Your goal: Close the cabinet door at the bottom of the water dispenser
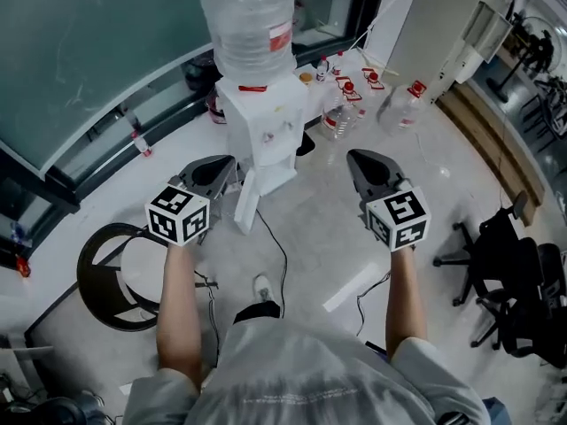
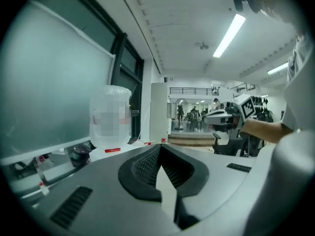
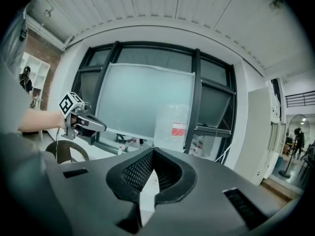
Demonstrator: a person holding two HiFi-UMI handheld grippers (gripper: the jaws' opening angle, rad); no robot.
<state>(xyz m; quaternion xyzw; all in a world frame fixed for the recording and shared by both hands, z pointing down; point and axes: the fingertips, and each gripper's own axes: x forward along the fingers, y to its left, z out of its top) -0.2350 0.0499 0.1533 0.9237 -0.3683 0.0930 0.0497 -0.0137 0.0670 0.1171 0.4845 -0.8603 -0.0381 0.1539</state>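
Right now both my tongs are clenched shut with nothing between the jaws. My left gripper (image 1: 232, 172) hovers just beside the top edge of the cabinet door (image 1: 247, 202); I cannot tell whether it touches. The door stands swung out towards me from the foot of the white water dispenser (image 1: 261, 127). My right gripper (image 1: 353, 156) hangs on the other side, apart from the dispenser, over the pale floor (image 1: 310, 237). A clear bottle (image 1: 250, 25) sits on top.
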